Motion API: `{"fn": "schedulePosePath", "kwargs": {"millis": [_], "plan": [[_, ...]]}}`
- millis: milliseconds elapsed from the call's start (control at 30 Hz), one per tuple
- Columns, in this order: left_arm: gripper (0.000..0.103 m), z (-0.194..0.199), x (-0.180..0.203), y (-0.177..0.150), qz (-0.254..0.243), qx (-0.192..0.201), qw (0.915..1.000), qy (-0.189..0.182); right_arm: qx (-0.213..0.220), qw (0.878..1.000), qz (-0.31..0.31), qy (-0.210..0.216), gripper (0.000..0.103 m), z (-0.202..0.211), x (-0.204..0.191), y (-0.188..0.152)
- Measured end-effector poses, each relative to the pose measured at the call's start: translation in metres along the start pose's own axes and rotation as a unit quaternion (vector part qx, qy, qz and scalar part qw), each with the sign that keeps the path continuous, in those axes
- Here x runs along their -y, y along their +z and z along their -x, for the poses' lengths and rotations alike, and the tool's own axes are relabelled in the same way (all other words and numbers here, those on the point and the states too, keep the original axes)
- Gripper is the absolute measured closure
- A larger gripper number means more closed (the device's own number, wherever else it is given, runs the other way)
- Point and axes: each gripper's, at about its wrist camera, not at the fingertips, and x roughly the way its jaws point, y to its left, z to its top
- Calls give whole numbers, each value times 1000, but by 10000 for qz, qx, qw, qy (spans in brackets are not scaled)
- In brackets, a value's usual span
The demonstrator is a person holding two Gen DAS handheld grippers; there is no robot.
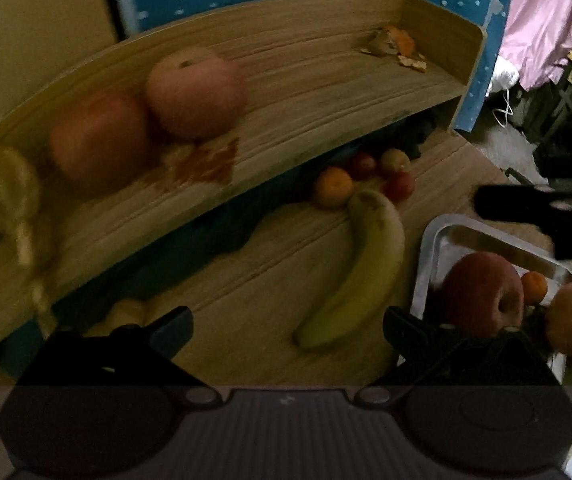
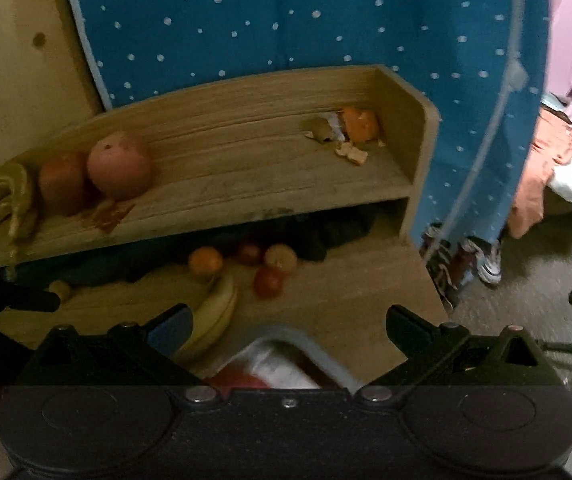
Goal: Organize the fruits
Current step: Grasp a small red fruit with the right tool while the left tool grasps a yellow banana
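Both tongs released, left gripper (image 1: 288,322) above bare desk (image 1: 245,280) beside one banana (image 1: 362,264); right gripper (image 2: 288,322) over steel tray (image 2: 326,360) rim. Two apples (image 1: 484,292) inside.

Blue fabric with white dots (image 2: 286,20) hanging behind a pale wooden two-tier shelf (image 2: 422,152), pink cloth (image 1: 550,20) at right, white-and-dark sneakers (image 2: 490,264) on grey floor (image 2: 526,300), white cord (image 1: 504,110) nearby
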Motion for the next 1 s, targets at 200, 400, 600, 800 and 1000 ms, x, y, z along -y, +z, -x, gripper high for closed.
{"fn": "schedulePosePath", "kwargs": {"millis": [200, 400, 600, 800, 1000], "plan": [[0, -13, 10, 8, -183, -136, 9997, 34, -195, 9997, 91, 134, 1, -34, 6, 12], [0, -24, 12, 15, -143, -226, 9996, 5, -364, 9992, 37, 140, 8, -59, 10, 14], [6, -30, 18, 18, -271, -313, 9990, -140, -456, 9989, -57, 87, 18, -73, 14, 14], [17, -40, 24, 20, -322, -377, 9984, -255, -519, 9985, -175, 90, 24, -86, 14, 15], [21, -44, 26, 22, -309, -434, 9981, -322, -576, 9981, -153, 138, 27, -100, 11, 15]]}}
